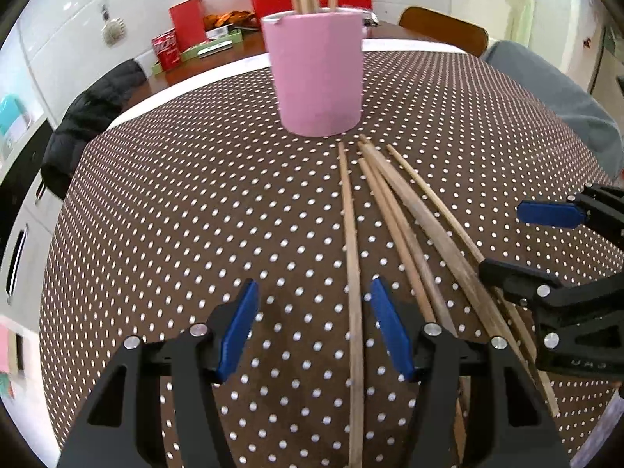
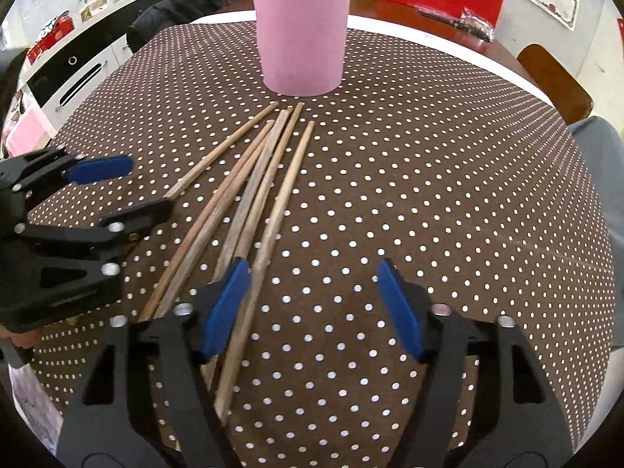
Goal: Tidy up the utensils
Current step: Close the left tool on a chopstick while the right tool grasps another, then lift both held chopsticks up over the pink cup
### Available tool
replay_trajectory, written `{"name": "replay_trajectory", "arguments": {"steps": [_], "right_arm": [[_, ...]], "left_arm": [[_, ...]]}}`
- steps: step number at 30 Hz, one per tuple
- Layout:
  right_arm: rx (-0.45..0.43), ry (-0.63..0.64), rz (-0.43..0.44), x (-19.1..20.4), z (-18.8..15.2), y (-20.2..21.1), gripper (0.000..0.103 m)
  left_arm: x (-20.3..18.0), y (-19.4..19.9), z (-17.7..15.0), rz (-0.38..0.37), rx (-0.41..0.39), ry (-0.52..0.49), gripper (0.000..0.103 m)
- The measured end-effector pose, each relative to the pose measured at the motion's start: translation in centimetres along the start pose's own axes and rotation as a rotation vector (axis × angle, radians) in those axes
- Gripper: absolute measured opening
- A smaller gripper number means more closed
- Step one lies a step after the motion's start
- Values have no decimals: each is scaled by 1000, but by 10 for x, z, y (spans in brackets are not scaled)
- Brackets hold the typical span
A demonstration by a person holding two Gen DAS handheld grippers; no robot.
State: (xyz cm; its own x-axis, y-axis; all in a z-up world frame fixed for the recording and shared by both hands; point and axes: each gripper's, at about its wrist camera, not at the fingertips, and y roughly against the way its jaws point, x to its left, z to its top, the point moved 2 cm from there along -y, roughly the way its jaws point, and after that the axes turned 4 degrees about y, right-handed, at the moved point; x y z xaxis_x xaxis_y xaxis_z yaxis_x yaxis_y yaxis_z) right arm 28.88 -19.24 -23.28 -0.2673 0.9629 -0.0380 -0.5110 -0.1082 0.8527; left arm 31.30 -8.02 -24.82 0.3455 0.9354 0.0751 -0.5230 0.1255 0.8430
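We tilt both grippers, left gripper (image 1: 314, 329) and right gripper (image 2: 312, 308), down over smooth wooden chopsticks (image 2: 249, 183), jaws apart, near a pink cup (image 1: 318, 74).

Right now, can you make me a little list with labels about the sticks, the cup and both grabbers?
holder: pink round cup, upright on the brown dotted tablecloth, some sticks already inside
loose sticks: five wooden chopsticks fanned flat in front of the cup
left gripper: open, one chopstick between its blue pads, not pinched
right gripper: open, outermost chopstick between its pads, not pinched
left to do: loose chopsticks into cup
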Motion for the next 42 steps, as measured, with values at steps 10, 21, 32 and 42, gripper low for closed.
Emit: {"name": "replay_trajectory", "arguments": {"steps": [10, 21, 32, 42], "right_arm": [[25, 51, 19, 16, 2, -1, 26], [47, 15, 52, 10, 7, -3, 23], [-56, -65, 141, -8, -13, 19, 6], [-278, -172, 240, -36, -7, 61, 6]], "left_arm": [[-1, 4, -3, -51, 24, -42, 50], [-14, -4, 11, -63, 55, -94, 36], [-6, 22, -4, -153, -27, 30, 7], [16, 78, 4, -182, -284, 202, 6]]}}
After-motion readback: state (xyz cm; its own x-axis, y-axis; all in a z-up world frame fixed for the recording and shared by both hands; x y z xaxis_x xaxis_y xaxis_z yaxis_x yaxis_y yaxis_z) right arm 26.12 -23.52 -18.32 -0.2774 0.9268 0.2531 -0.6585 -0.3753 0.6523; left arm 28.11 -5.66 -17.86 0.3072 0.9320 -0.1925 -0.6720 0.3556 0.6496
